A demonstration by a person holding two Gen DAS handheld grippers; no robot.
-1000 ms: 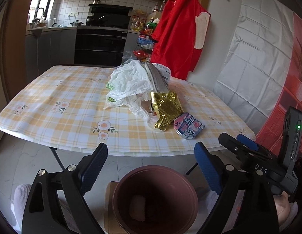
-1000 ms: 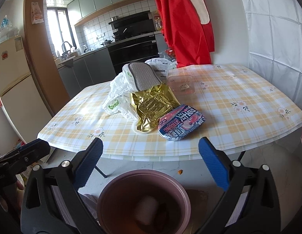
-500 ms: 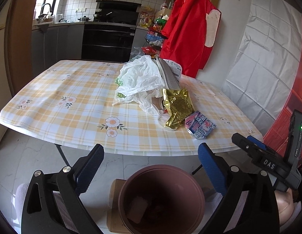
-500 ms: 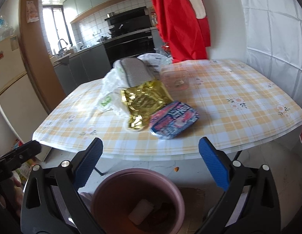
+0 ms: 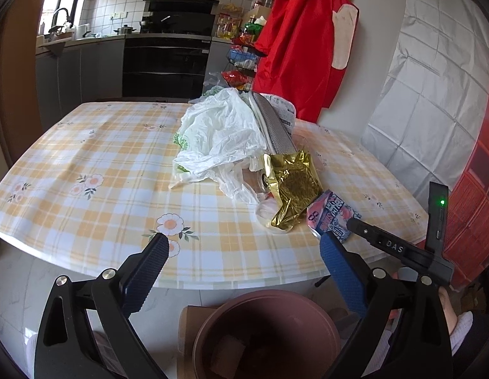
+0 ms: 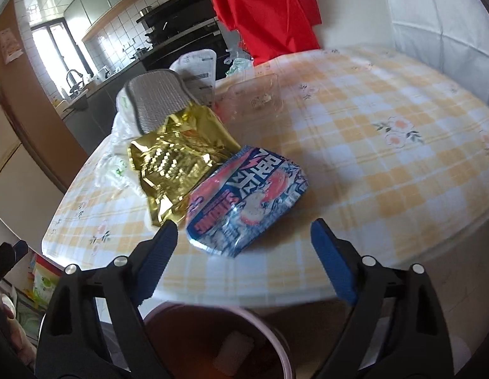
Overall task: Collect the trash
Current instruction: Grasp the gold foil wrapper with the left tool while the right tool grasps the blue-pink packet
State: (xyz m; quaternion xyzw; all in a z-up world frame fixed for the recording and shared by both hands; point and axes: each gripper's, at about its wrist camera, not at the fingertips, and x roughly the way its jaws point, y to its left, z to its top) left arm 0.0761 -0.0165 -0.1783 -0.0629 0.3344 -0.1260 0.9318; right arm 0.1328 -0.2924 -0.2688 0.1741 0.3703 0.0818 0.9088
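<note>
progress: early | round maroon plastic bin nearly bare | crinkled blue-pink snack wrapper, gold foil bag left on desk | both tongs released

The right claw has advanced over the counter edge toward the blue-and-pink snack packet, which now sits just ahead of its spread fingers.

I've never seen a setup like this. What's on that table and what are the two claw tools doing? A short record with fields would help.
table: yellow checked cloth with flowers
trash pile: white plastic bag, gold foil wrapper, blue-pink snack packet, clear plastic tray
bin: brown bucket on the floor below the table edge
left gripper: open, empty
right gripper: open, empty, nearest the snack packet
</note>
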